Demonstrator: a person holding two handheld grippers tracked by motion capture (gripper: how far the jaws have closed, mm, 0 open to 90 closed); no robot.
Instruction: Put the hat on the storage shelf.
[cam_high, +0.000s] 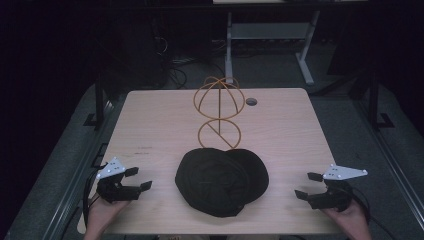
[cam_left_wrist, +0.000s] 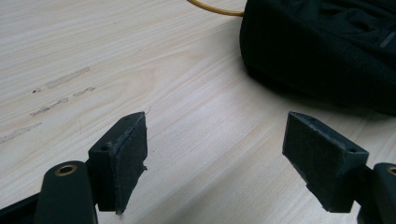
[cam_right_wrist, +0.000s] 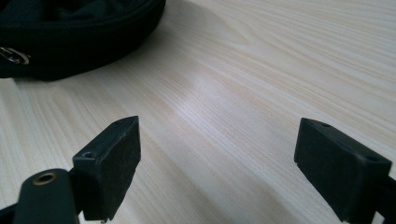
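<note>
We hold the left tool (cam_high: 136, 179) and the right tool (cam_high: 306, 185) low at the near corners of the worktop (cam_high: 150, 125), jaws spread wide and empty, likely so both can close in on the black cap (cam_high: 220, 180) from either side. The cap lies flat between them, well apart from each, just before the wire hat stand (cam_high: 219, 112), probably its destination.
</note>
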